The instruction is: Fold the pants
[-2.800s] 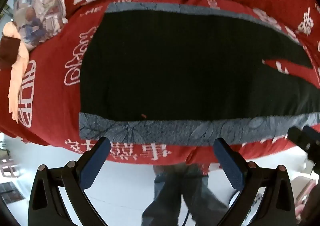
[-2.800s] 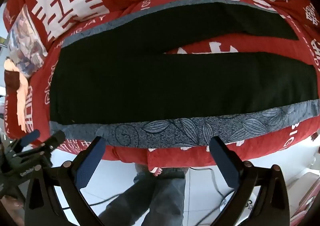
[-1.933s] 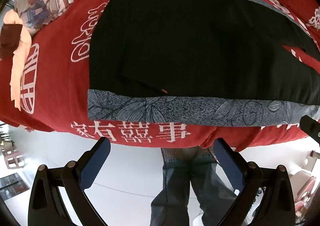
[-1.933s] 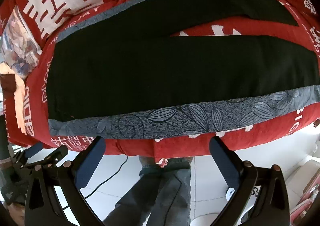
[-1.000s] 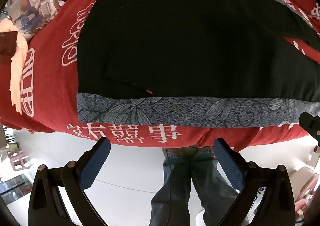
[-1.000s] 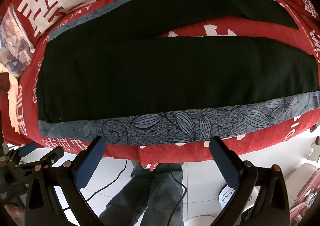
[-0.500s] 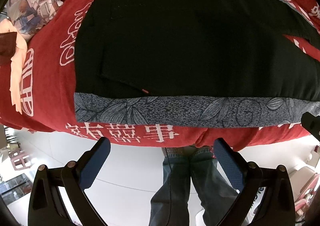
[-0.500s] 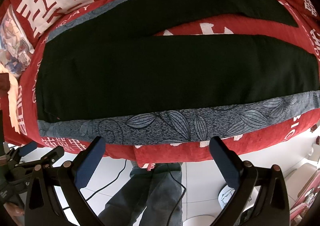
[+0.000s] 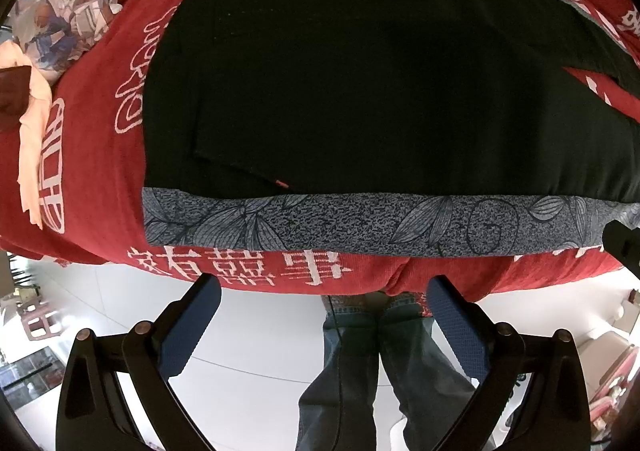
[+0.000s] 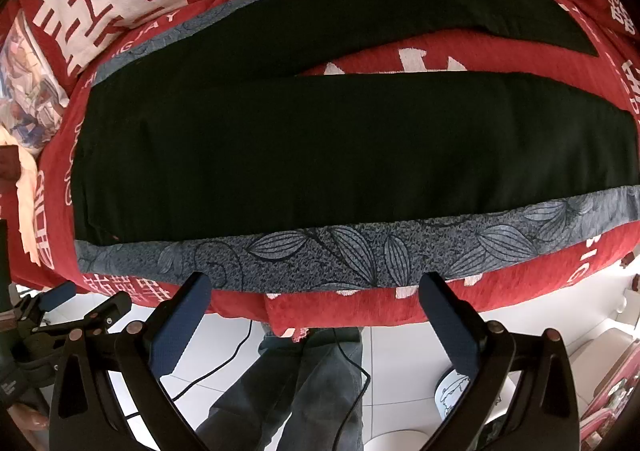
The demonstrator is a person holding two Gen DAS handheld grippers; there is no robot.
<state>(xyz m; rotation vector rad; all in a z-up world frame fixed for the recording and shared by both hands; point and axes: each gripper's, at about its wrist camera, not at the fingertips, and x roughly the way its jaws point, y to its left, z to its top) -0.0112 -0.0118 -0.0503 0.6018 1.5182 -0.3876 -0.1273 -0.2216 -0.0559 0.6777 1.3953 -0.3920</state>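
Note:
Black pants lie spread flat on a red bedspread, waist to the left, legs running right. A grey leaf-patterned stripe runs along their near edge. In the right wrist view the pants show both legs, parted by a red gap. My left gripper is open and empty, held off the bed's near edge by the waist end. My right gripper is open and empty, just short of the stripe near the middle of the near leg.
A patterned pillow and a peach cloth lie at the bed's left end. The person's jeans and a white tiled floor are below the bed edge. The left gripper shows in the right wrist view.
Both grippers have drifted slightly nearer the bed's near edge; the pants look a little larger. Nothing was gripped and the pants have not moved.

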